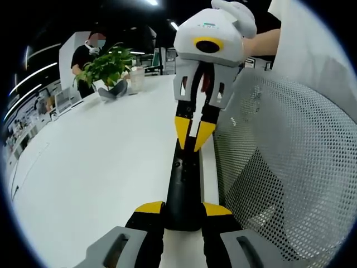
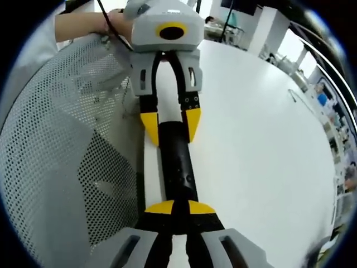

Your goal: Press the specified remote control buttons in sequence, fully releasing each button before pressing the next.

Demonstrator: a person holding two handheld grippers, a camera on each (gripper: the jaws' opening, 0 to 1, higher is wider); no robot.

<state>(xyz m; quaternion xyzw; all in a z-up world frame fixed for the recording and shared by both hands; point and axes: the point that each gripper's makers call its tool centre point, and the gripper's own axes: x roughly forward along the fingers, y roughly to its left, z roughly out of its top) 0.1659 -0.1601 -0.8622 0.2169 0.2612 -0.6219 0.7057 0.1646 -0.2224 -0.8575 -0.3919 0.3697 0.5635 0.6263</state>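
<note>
The remote control [image 1: 183, 190] lies flat on the white surface [image 1: 100, 178], just beside its edge by a perforated chair back [image 1: 290, 167]. Its long axis runs straight from one pair of tongs to the other. My left tongs [image 1: 183, 211] are closed on the end nearest them, one yellow tip touching each side. My right tongs [image 2: 174, 207] sit at the opposite end with their tips drawn narrow over the remote's top face; I cannot tell whether they press a button or merely rest there. I judge the left to be steadying and the right, lying over the face, to be pressing. Any coming press travels along that axis toward the left tongs.
</note>
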